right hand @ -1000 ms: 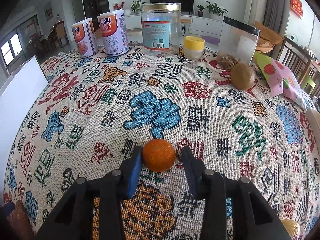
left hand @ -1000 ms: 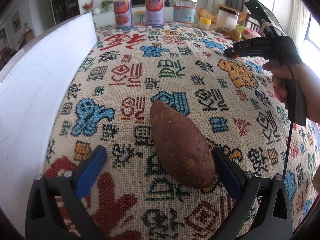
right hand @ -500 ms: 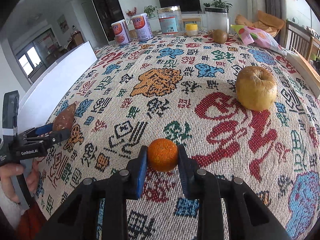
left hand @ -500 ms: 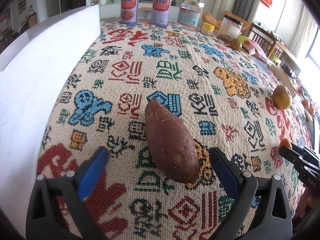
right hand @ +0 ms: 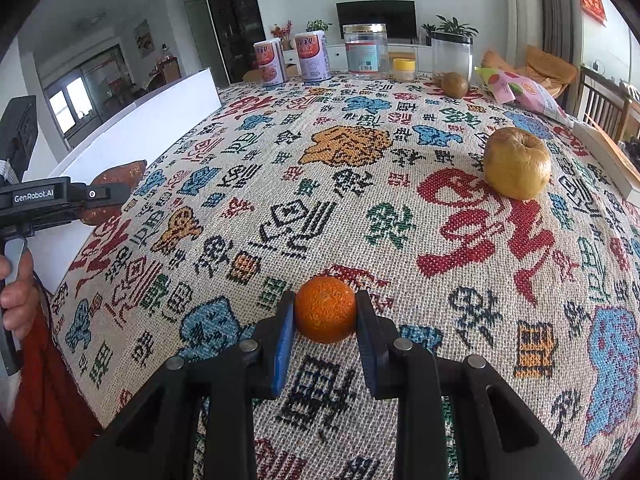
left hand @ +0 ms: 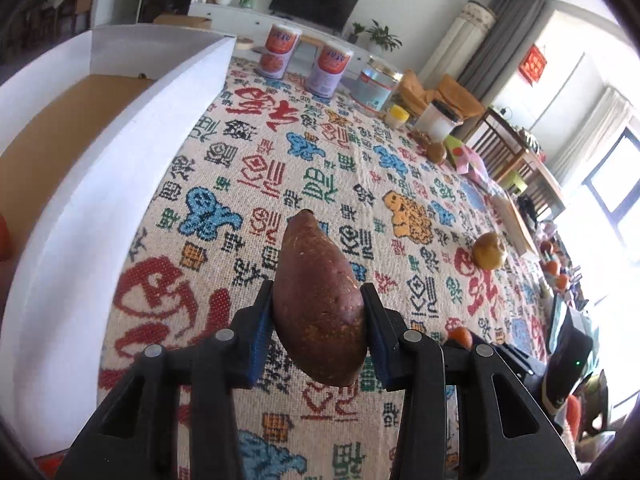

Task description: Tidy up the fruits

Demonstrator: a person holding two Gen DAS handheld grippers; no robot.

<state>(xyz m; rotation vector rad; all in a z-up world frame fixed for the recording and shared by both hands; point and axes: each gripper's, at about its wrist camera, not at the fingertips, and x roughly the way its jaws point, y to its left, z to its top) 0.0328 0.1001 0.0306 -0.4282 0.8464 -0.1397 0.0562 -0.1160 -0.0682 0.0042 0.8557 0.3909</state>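
Note:
My left gripper (left hand: 318,292) is closing tight on a reddish-brown sweet potato (left hand: 308,256); its blue pads press both sides and the tuber hangs above the patterned cloth. From the right wrist view, that sweet potato (right hand: 116,178) shows at the far left beside the white box, behind the left gripper's body (right hand: 60,196). My right gripper (right hand: 325,298) is shut on a small orange mandarin (right hand: 325,316) just over the cloth near the table's front. A yellow-brown apple (right hand: 516,164) rests on the cloth to the right. A kiwi (right hand: 454,85) lies at the back.
A white box (left hand: 120,160) with a brown floor runs along the table's left side. Two cans (right hand: 292,60), a clear jar (right hand: 366,52), a yellow-lidded pot (right hand: 404,69) and a black-lidded container (right hand: 452,56) stand along the far edge. A snack bag (right hand: 524,92) lies back right.
The left gripper's jaws went from wide open to shut on the sweet potato and lifted it off the cloth. The right gripper carried the mandarin across the table, then barely moved.

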